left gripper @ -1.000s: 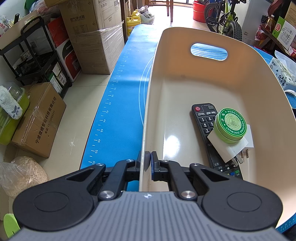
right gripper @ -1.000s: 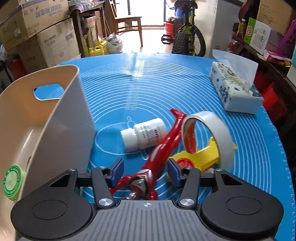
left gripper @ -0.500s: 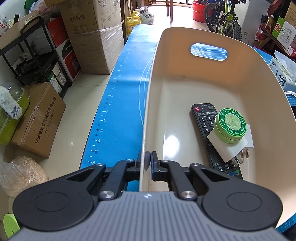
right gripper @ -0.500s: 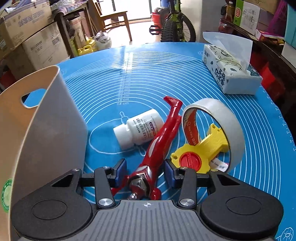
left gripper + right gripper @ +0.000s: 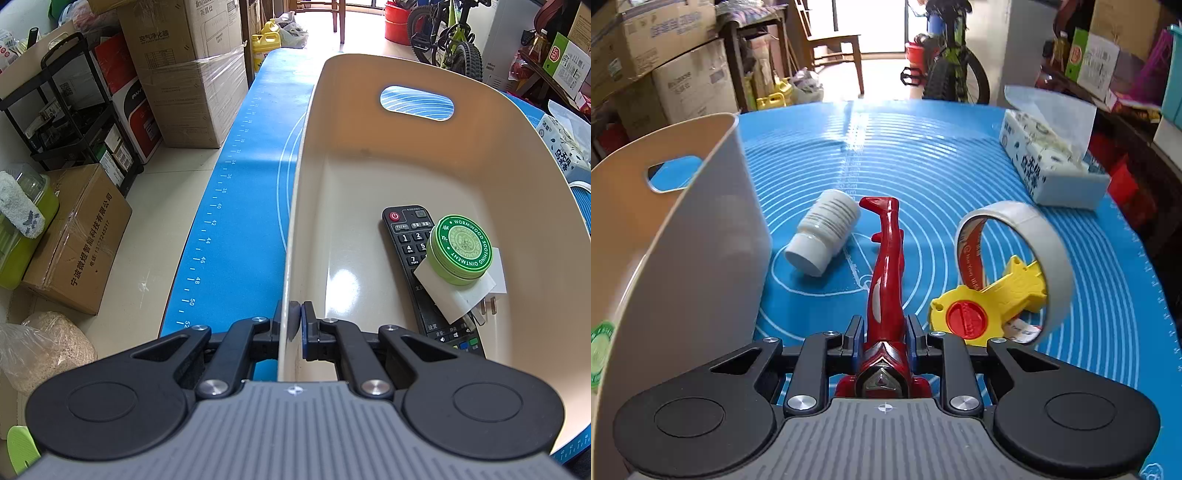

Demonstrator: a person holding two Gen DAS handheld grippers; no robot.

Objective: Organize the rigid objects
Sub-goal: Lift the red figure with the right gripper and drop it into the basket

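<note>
My left gripper (image 5: pixel 293 321) is shut on the near rim of a beige plastic bin (image 5: pixel 295 206). Inside the bin lie a black remote (image 5: pixel 410 243), a green ointment tin (image 5: pixel 461 245) and a white plug adapter (image 5: pixel 458 295) under the tin. My right gripper (image 5: pixel 884 332) is shut on a red toy figure (image 5: pixel 886 258), which points away from me over the blue mat (image 5: pixel 923 155). A white pill bottle (image 5: pixel 823 232) lies to its left, next to the bin wall (image 5: pixel 713 229). A tape roll (image 5: pixel 1015 251) with a yellow dispenser (image 5: pixel 990 310) stands to the right.
A tissue box (image 5: pixel 1049 162) sits at the mat's far right. Cardboard boxes (image 5: pixel 192 70) and a black shelf (image 5: pixel 62 122) stand on the floor left of the table. A bicycle (image 5: pixel 949 62) and a chair (image 5: pixel 831 48) are behind the table.
My right gripper has closed on the red toy figure and lifted it, so the figure now points straight ahead. The pill bottle has turned. The left gripper has not moved.
</note>
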